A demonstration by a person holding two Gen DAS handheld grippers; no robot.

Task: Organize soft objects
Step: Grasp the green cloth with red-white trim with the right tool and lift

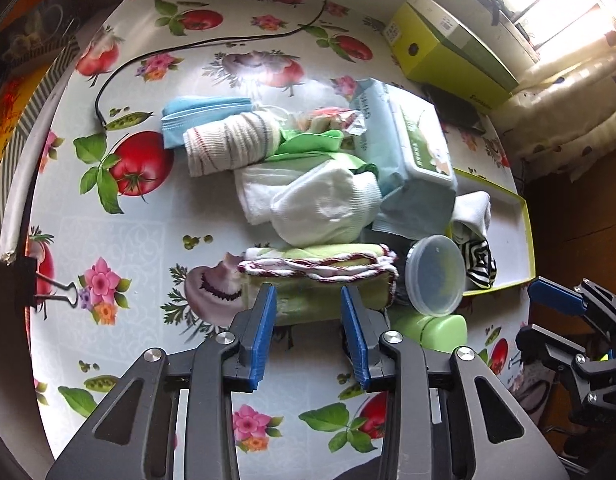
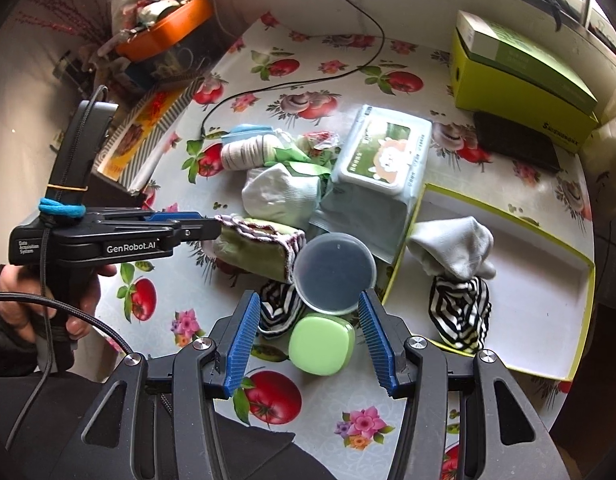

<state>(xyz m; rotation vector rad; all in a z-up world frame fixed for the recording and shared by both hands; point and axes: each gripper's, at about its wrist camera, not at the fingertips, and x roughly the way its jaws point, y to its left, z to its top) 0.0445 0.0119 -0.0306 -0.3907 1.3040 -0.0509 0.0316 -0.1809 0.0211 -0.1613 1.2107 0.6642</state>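
Note:
My left gripper (image 1: 308,296) points down with its jaws apart over the near edge of a folded green cloth with red-and-white trim (image 1: 315,268); the pads do not press it. In the right wrist view the left gripper (image 2: 212,226) sits at that cloth's (image 2: 252,244) left end. Open as well, my right gripper (image 2: 308,306) hovers above a clear round lid (image 2: 335,272), a green soap box (image 2: 321,344) and a black-and-white striped sock (image 2: 276,308). A white sock (image 2: 455,248) and another striped sock (image 2: 459,312) lie in the shallow yellow-rimmed tray (image 2: 547,280).
Behind the cloth lies a heap: white socks (image 1: 323,204), a wet-wipes pack (image 1: 411,148), a ribbed roll (image 1: 224,148), a blue cloth (image 1: 204,114). A green box (image 2: 519,76) and a black case (image 2: 515,140) stand at the back right. A black cable (image 1: 156,56) crosses the tablecloth.

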